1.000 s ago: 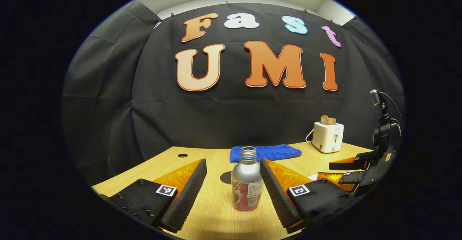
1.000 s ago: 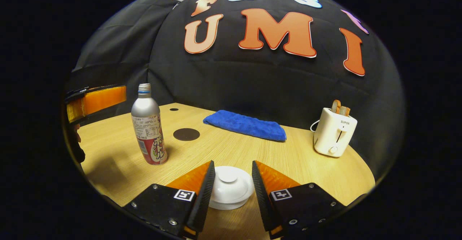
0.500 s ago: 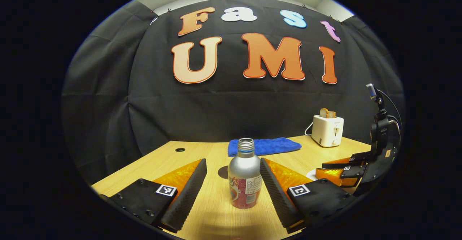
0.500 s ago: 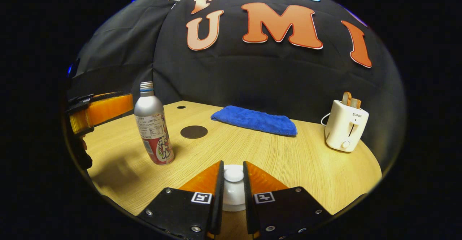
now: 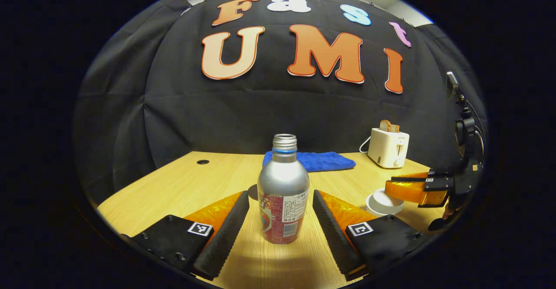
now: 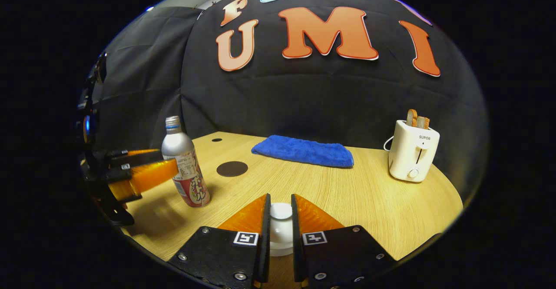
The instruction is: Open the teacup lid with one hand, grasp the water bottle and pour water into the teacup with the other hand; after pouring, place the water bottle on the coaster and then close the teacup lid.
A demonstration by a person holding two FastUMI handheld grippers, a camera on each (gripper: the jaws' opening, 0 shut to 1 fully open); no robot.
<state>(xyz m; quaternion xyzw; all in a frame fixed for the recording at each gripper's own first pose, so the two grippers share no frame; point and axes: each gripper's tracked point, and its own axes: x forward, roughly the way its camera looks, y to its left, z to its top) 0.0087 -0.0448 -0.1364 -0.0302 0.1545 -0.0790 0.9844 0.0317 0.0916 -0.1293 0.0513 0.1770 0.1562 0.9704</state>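
Faintly, "SUPOR" on white toaster (image 6: 413, 157)

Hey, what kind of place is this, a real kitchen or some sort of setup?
Probably a staged demo booth, not a real kitchen: black cloth walls off a wooden table holding a toaster, a blue towel and a water bottle.

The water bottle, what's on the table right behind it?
Behind the water bottle lies the dark round coaster, bare, with a blue towel farther back. In the left gripper view the bottle covers most of the coaster.
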